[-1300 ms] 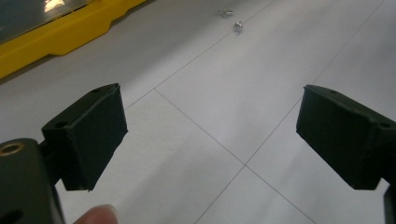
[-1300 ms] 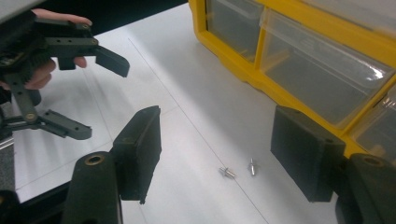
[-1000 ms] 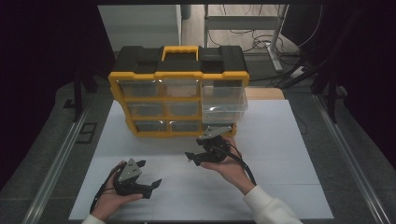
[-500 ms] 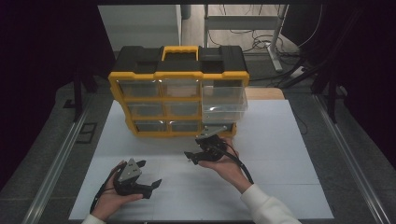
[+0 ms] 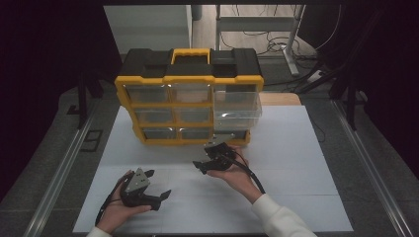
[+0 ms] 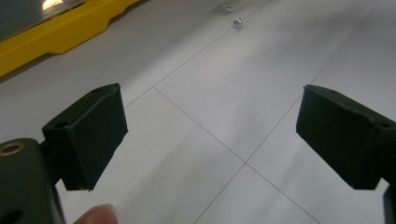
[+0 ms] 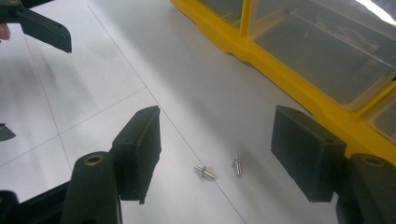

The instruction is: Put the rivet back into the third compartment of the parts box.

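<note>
Right gripper (image 7: pixel 215 158) gaping wide, hovering over two small screws (image 7: pixel 205 172) lying side by side on the white mat (image 5: pixel 296 163) just before the yellow organizer (image 5: pixel 188 106), left gripper (image 5: pixel 157 190) resting nearer the person, jaws spread wide, holding nothing

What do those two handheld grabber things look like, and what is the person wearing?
Each gripper, left and right, is black with two blocky flat-faced jaws, a grey three-cornered plate on top and a black cable trailing back. The right gripper view shows a brass-coloured ring at the jaw joint. The right arm wears a white sleeve.
</note>
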Demonstrator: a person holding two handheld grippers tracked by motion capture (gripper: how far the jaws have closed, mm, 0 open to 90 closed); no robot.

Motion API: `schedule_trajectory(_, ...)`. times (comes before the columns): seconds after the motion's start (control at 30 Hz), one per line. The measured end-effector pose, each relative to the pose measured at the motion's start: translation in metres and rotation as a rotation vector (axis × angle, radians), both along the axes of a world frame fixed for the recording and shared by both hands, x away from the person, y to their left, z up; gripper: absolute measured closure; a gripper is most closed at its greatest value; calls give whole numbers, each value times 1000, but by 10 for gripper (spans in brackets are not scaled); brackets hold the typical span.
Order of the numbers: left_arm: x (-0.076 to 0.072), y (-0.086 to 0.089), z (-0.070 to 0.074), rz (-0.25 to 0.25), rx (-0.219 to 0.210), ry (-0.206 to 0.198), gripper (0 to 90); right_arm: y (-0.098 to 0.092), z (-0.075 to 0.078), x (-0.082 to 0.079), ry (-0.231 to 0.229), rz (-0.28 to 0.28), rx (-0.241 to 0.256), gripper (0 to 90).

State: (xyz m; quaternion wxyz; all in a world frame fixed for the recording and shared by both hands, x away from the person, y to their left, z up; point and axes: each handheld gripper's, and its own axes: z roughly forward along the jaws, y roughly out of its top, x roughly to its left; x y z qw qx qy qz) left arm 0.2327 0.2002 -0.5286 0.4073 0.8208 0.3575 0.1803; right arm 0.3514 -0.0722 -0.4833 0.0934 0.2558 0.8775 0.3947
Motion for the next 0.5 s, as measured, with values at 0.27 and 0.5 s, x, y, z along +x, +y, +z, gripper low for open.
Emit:
schedule_trajectory(0.27, 0, 0, 0, 0, 3, 1, 92, 3, -6, 2, -1, 7, -22, 338)
schedule_trajectory(0.5, 0, 0, -1, -2, 6, 1, 93, 2, -7, 4, 5, 2, -29, 336)
